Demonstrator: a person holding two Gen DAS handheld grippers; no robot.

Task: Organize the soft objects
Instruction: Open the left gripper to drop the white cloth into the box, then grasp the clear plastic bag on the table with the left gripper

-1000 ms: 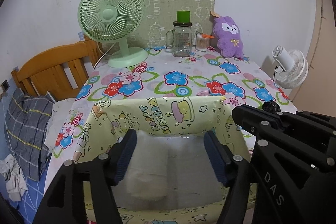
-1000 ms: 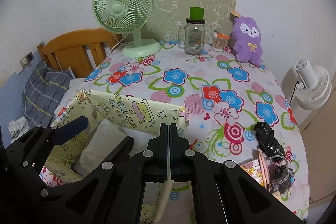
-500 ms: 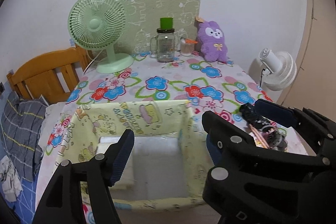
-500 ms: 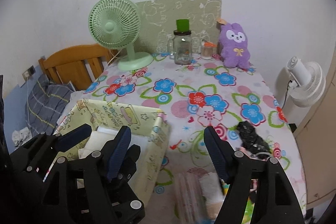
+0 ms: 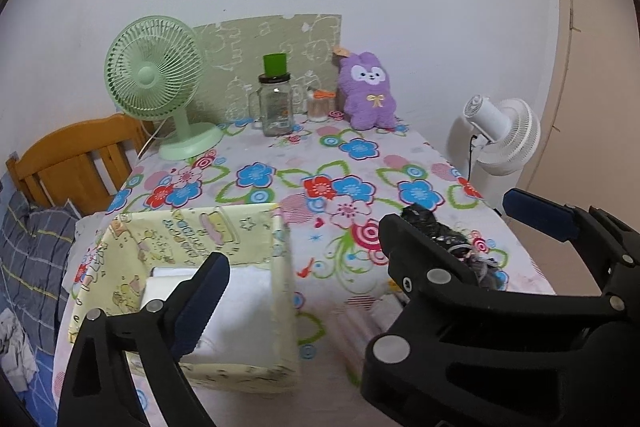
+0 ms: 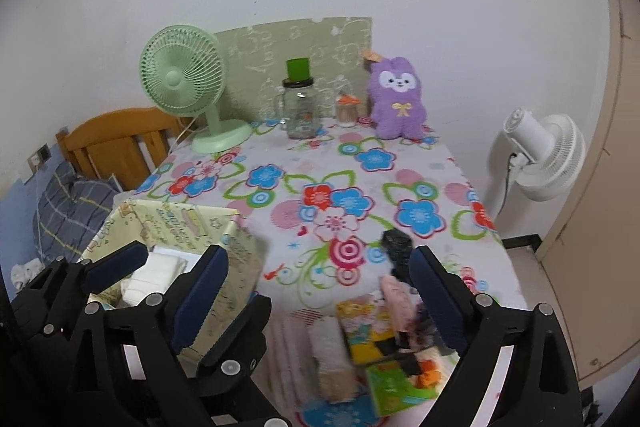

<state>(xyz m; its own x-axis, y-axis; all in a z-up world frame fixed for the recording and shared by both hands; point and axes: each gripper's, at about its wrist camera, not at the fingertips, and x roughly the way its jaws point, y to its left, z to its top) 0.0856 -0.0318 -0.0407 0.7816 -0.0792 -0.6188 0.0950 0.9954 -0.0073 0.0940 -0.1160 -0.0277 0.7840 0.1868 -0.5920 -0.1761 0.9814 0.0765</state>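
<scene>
Right hand-held gripper (image 6: 316,291) spread wide and empty, low in the frame. Directly under and ahead, lower centre: pile of soft items (image 6: 372,343) on the tabletop (image 6: 360,187), long axes running roughly away from the camera. Left hand-held gripper (image 5: 304,263) also apart, empty, by the yellow fabric box (image 6: 236,259) at lower left, folded white cloth (image 6: 156,275) inside. Right one judged nearer to the pile.

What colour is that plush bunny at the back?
Purple plush bunny, white face, gold bow; clearest in the right wrist view.
</scene>
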